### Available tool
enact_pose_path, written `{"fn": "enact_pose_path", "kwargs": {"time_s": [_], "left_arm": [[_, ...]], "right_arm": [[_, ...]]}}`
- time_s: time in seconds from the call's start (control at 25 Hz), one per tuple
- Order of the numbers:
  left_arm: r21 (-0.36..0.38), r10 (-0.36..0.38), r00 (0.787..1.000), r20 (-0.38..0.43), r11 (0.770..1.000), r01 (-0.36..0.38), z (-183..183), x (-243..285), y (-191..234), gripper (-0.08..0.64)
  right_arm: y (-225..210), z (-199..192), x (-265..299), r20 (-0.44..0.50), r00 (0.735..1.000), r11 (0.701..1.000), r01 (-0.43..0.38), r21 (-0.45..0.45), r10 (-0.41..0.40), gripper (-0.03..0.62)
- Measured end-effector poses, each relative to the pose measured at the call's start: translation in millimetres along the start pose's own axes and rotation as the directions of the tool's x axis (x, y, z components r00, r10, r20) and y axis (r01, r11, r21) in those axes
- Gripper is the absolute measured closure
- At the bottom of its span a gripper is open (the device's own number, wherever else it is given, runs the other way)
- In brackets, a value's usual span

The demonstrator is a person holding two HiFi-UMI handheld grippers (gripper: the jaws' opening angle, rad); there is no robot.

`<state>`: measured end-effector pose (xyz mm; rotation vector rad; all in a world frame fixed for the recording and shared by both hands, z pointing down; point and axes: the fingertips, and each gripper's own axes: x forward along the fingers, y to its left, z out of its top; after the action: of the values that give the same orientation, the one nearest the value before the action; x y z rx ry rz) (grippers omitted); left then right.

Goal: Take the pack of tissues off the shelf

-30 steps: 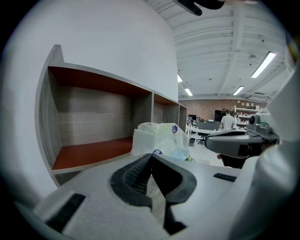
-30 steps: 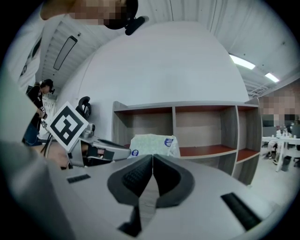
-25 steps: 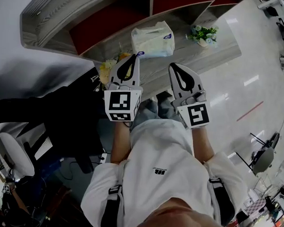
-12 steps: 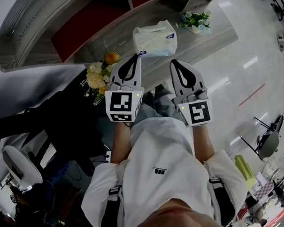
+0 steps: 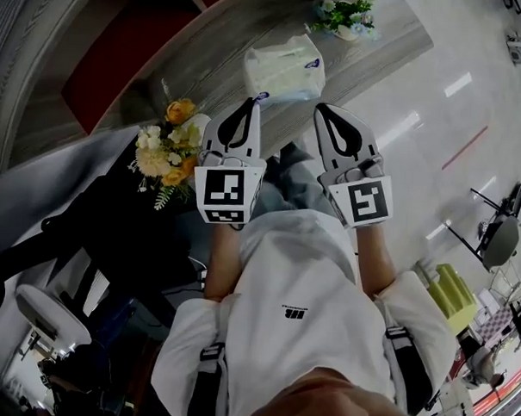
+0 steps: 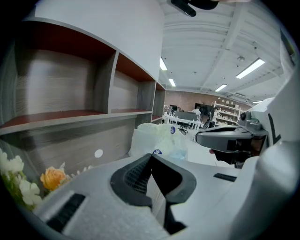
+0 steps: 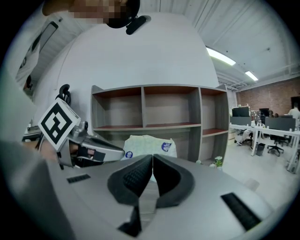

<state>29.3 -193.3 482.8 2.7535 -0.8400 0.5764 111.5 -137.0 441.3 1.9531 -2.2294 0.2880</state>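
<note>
The pack of tissues lies on the shelf, on its lowest ledge. The left gripper and right gripper hover before that shelf, jaws pressed together and empty. The pack is probably light, soft and slippery; pinch across its sides.

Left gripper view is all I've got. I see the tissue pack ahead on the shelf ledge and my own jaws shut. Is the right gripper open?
Observer: No. The right gripper view shows the right gripper with its jaws together and nothing between them.
Operator: Anything past the pack I could knock?
Observer: Yes. A small potted plant stands on the ledge beyond the tissue pack, apart from it.
Operator: How do both grippers line up with the pack?
Observer: In the head view they sit side by side on its near side. The left gripper points at one near corner and the right gripper at the other.
</note>
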Motion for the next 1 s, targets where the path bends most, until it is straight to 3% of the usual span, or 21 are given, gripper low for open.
{"fn": "enact_pose_path", "kwargs": {"time_s": [0.24, 1.0], "left_arm": [[0.01, -0.028, 0.999, -0.045, 1.0, 0.029, -25.2, 18.0, -11.7, 0.532], [0.005, -0.044, 0.987, -0.155, 0.999, 0.045, -105.6, 52.3, -9.7, 0.531]], "right_arm": [[-10.1, -33.4, -0.7, -0.065, 0.998, 0.999, 0.024, 0.027, -0.022, 0.566], [-14.2, -110.3, 15.6, -0.15, 0.989, 0.997, 0.017, 0.071, -0.006, 0.566]]}}
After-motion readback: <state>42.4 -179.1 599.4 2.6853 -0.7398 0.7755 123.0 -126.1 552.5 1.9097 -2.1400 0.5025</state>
